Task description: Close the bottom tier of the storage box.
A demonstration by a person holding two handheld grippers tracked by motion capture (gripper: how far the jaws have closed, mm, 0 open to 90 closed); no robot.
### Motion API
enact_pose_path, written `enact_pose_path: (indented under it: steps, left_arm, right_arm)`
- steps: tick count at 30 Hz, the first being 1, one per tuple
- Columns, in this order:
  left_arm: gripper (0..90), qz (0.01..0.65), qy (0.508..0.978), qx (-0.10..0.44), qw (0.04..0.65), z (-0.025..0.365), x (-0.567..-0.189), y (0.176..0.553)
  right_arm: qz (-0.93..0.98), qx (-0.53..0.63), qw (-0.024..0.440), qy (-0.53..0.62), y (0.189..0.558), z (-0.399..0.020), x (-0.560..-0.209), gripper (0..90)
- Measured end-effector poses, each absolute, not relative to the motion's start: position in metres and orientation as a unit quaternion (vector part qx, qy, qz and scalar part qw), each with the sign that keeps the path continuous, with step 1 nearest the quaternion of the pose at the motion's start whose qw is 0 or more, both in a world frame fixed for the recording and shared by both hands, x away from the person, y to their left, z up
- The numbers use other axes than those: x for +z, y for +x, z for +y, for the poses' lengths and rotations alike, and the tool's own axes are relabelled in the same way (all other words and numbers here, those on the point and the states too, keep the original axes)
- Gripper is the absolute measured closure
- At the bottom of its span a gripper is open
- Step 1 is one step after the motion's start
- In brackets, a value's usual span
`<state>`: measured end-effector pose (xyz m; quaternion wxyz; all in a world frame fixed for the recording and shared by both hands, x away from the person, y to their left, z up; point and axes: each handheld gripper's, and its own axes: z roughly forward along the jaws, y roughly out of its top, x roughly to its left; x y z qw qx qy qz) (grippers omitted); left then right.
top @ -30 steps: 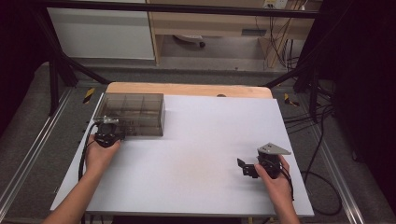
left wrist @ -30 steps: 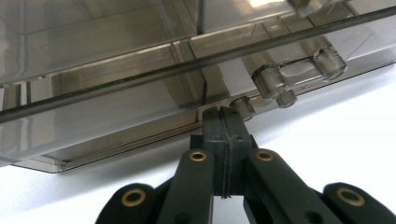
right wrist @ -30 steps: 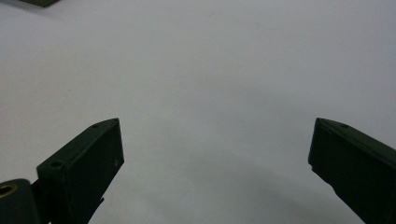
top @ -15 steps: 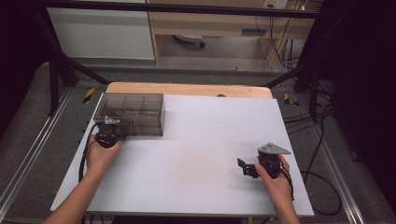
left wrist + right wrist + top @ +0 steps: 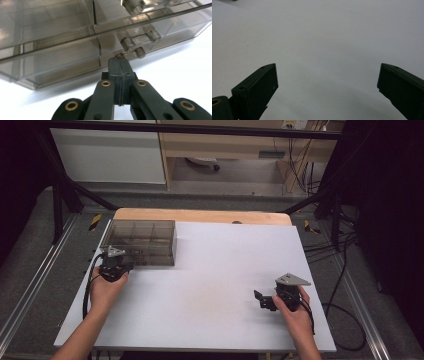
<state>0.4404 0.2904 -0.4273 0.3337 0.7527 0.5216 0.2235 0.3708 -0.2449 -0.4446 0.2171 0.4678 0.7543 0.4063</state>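
Left gripper (image 5: 119, 58), jaws closed, pinches the smoky compartment box's (image 5: 142, 240) latch at ten o'clock; right gripper (image 5: 327, 82) gapes empty at four.

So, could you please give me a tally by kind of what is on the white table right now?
Smoky clear compartment box: 1
Handheld grippers: 2, the left gripper shut at the box's front latch, the right gripper open over bare table
Total: 3
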Motion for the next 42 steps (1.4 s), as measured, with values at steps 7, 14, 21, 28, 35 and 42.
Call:
enact_pose_path:
  steps: [7,14,21,28,35,42]
  left_arm:
    - [72.7,0.505,0.745,0.243,0.363,0.289,-0.418,0.415]
    - [45.6,0.492,0.724,0.257,0.410,0.279,-0.406,0.402]
    - [22.0,0.477,0.716,0.273,0.430,0.264,-0.403,0.396]
    - [12.5,0.478,0.709,0.263,0.447,0.256,-0.405,0.394]
    - [11.6,0.463,0.714,0.259,0.457,0.256,-0.404,0.387]
    - [11.2,0.453,0.710,0.258,0.473,0.267,-0.396,0.379]
  right_arm:
    - [0.757,0.403,0.218,0.467,0.370,-0.240,-0.444,3.3]
    - [0.757,0.402,0.218,0.467,0.369,-0.238,-0.444,3.2]
    - [0.756,0.403,0.219,0.467,0.370,-0.241,-0.444,3.3]
    - [0.753,0.406,0.221,0.468,0.369,-0.243,-0.443,3.0]
    - [0.753,0.405,0.224,0.468,0.369,-0.243,-0.443,3.0]
    - [0.751,0.408,0.226,0.468,0.367,-0.245,-0.441,4.1]
